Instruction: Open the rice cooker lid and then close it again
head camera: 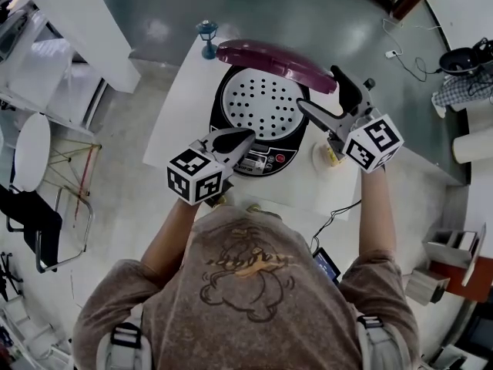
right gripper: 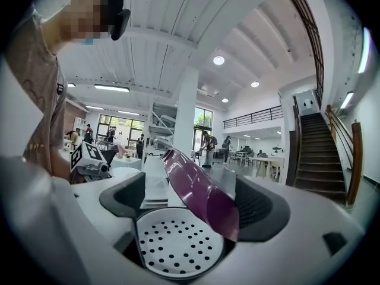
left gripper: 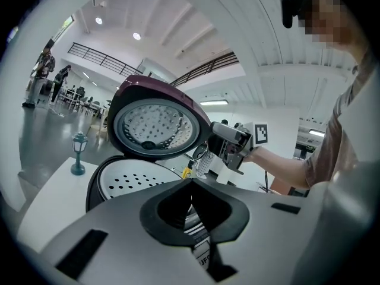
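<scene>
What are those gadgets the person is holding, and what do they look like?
The left gripper and right gripper look alike: grey plastic bodies, black pads inside two pointed jaws, and a white cube bearing black square markers. The person wears a brown short-sleeved T-shirt with a cartoon print.

The only legible print is "UFO", partly cut off, on the rice cooker's control panel (left gripper: pixel 203 259).

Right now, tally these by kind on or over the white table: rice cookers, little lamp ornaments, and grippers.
Rice cooker, lid raised: 1
Blue lamp ornament: 1
Grippers: 2, the left gripper with jaws together and the right gripper with jaws apart
Total: 4
</scene>
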Action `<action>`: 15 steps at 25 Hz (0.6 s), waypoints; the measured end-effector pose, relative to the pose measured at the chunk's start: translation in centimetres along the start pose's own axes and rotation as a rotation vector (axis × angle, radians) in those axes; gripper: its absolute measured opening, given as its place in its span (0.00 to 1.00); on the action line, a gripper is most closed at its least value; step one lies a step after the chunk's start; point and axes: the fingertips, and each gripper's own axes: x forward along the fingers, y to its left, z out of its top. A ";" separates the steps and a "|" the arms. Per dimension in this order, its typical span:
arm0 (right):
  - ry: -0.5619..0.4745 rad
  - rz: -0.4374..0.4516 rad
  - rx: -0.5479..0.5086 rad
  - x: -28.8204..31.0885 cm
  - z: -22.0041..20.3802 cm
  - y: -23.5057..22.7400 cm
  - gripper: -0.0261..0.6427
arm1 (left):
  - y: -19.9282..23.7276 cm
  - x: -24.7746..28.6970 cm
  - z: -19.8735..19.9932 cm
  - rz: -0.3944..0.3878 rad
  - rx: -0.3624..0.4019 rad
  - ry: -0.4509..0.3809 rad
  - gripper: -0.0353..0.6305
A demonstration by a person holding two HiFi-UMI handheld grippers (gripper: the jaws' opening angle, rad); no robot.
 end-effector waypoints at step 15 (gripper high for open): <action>0.046 0.022 0.054 -1.6 -4.0 4.0 0.72 | -1.2 -0.4 -0.7 0.001 0.002 0.005 0.09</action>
